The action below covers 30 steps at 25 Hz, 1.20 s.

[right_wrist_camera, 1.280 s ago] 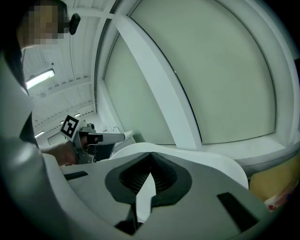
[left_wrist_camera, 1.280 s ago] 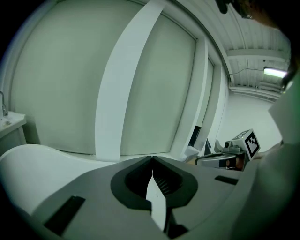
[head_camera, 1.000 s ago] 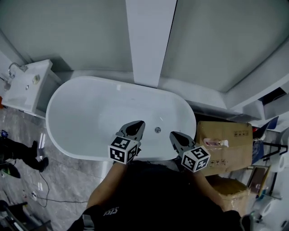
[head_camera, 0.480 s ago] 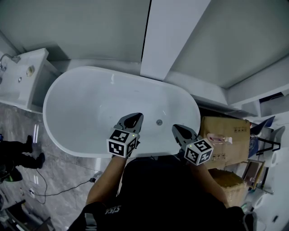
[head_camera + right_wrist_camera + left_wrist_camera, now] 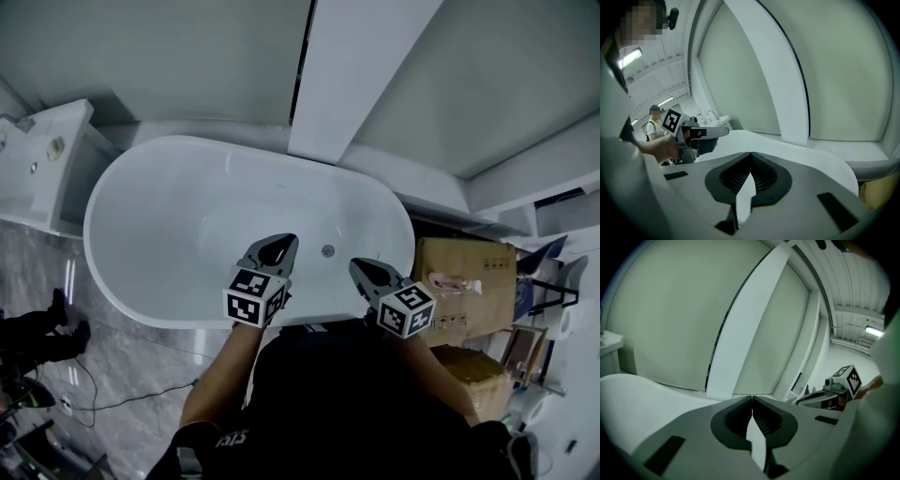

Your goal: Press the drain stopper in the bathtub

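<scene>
A white oval bathtub (image 5: 150, 216) lies below me in the head view. Its small round metal drain stopper (image 5: 328, 250) sits on the tub floor toward the right end. My left gripper (image 5: 277, 246) hangs over the near rim, left of the stopper, jaws shut and empty. To the stopper's right, my right gripper (image 5: 358, 269) is also shut and empty. In the left gripper view the shut tips (image 5: 752, 398) point over the tub rim (image 5: 642, 394); the right gripper (image 5: 834, 387) shows beside them. The right gripper view has its tips (image 5: 750, 154) together, with the left gripper (image 5: 691, 133) to the left.
A white pillar (image 5: 352, 80) rises behind the tub against grey walls. A white washbasin unit (image 5: 42, 164) stands at the left. Cardboard boxes (image 5: 464, 286) sit right of the tub. A cable (image 5: 112, 398) trails on the grey floor, and someone's legs (image 5: 37, 328) show at the left edge.
The head view has shifted, so the tub sits a little further left in frame. Both grippers stay shut above the near rim; the right one edged slightly toward the stopper.
</scene>
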Tool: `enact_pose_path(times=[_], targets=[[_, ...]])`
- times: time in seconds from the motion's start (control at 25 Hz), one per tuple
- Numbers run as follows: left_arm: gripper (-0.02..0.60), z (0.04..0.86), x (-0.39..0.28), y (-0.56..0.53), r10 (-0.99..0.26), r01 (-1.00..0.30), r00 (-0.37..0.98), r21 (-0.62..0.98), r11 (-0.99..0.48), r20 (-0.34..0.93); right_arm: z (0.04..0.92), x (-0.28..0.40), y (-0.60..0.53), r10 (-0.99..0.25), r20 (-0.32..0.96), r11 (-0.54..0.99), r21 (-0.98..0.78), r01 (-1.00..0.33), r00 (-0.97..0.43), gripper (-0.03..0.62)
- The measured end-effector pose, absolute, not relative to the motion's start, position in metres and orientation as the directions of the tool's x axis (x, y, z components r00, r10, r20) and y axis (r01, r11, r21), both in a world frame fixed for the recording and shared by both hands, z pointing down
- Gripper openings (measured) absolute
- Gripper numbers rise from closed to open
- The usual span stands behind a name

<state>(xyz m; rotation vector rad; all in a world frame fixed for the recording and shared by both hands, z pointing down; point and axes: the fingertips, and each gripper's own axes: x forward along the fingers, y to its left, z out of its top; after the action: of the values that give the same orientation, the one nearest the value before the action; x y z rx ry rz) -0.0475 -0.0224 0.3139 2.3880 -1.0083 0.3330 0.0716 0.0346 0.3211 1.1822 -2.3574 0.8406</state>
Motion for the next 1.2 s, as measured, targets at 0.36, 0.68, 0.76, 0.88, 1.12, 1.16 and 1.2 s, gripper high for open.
enact_pose_path(times=[0.36, 0.68, 0.76, 0.88, 1.12, 1.16, 1.2], targets=[[0.017, 0.349, -0.040, -0.034, -0.582, -0.747, 0.665, 0.392, -0.537, 0.469, 0.358, 0.070, 0.009, -0.516, 0.592, 0.503, -0.375, -0.778, -0.619, 0.014], [0.017, 0.398, -0.012, -0.047, -0.532, -0.753, 0.654, 0.401, -0.522, 0.538, 0.415, 0.081, 0.004, -0.442, 0.605, 0.498, -0.448, -0.742, -0.662, 0.014], [0.017, 0.416, -0.005, -0.050, -0.520, -0.754, 0.653, 0.411, -0.512, 0.550, 0.437, 0.086, 0.003, -0.431, 0.607, 0.480, -0.472, -0.739, -0.667, 0.014], [0.017, 0.451, 0.006, -0.056, -0.496, -0.757, 0.647, 0.414, -0.505, 0.579, 0.467, 0.091, -0.004, -0.437, 0.601, 0.464, -0.487, -0.740, -0.669, 0.014], [0.017, 0.522, 0.029, -0.055, -0.445, -0.765, 0.629, 0.406, -0.500, 0.637, 0.552, 0.110, 0.002, -0.417, 0.625, 0.383, -0.537, -0.752, -0.659, 0.014], [0.017, 0.533, 0.032, -0.056, -0.441, -0.764, 0.630, 0.407, -0.500, 0.640, 0.567, 0.112, 0.004, -0.405, 0.637, 0.372, -0.541, -0.754, -0.656, 0.014], [0.017, 0.543, 0.034, -0.058, -0.436, -0.763, 0.630, 0.409, -0.501, 0.642, 0.581, 0.114, 0.004, -0.395, 0.646, 0.363, -0.543, -0.757, -0.653, 0.014]])
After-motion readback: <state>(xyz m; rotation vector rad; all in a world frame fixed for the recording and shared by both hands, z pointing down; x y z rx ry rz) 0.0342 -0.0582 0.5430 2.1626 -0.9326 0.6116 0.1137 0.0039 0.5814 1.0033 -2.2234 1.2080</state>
